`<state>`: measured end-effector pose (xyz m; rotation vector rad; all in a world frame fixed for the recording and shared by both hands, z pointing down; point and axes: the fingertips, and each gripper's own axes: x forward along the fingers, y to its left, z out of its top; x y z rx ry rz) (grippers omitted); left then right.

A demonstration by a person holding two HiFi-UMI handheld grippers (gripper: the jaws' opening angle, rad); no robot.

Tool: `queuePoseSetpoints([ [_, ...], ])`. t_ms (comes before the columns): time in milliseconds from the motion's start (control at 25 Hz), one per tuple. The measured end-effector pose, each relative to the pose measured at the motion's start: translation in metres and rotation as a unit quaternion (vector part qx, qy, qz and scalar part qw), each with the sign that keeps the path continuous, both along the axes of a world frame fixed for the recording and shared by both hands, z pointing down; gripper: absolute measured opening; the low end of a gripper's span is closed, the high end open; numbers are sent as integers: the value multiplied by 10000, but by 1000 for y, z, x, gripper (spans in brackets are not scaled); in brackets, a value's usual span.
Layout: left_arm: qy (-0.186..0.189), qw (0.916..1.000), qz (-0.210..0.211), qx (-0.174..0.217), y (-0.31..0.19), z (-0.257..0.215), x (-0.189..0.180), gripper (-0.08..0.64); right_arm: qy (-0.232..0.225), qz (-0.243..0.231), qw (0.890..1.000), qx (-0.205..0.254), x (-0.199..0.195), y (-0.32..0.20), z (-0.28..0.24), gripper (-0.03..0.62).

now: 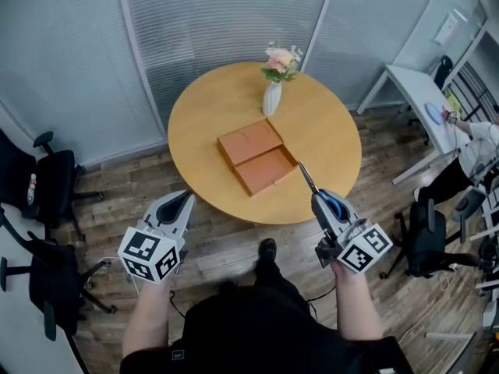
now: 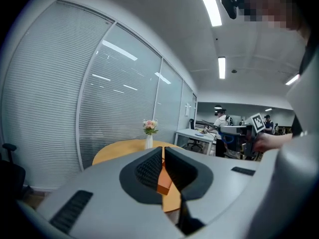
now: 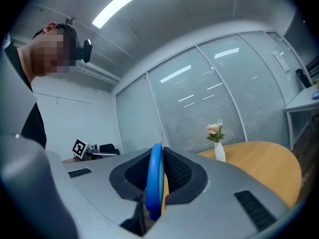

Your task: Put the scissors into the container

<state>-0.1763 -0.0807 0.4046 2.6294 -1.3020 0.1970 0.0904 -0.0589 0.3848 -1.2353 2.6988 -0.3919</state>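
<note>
Clamping the scissors (image 1: 306,176) by their blue handle loop, the right gripper (image 1: 321,199) has its jaws closed on them, with the loop standing edge-on between the pads. The blades stick out past the jaw tips and point toward the container (image 1: 267,170). From the head view, their tip lies just beside the tray's near-right corner, though contact cannot be judged. The container (an orange tray with its flat lid lying against it on the far side) sits open and empty near the middle of the round table (image 1: 331,135). Behind it stands a white vase (image 1: 271,98) of pink flowers. The left gripper (image 1: 185,199) hangs just off the table's near-left edge, above the wood floor (image 1: 226,244). Its jaws are drawn together to a thin slit with nothing held between them.
</note>
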Motion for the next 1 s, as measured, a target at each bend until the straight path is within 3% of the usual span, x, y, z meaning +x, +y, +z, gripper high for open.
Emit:
queuePoseSetpoints([
  [240,74,9990,-436,-13,-44,1,9,26,22,-457,9990,13,7,-64,6,60],
  [400,86,9982,-589,-77,-78,4,24,26,279,-869,9958,31,1,-103,13,60],
  [600,76,9965,-801,-206,-117,9,54,26,103,-1214,9924,-180,21,-148,28,60],
  [1000,-117,9958,-801,-417,-161,16,99,26,1,-1643,9838,-717,32,-195,81,60],
])
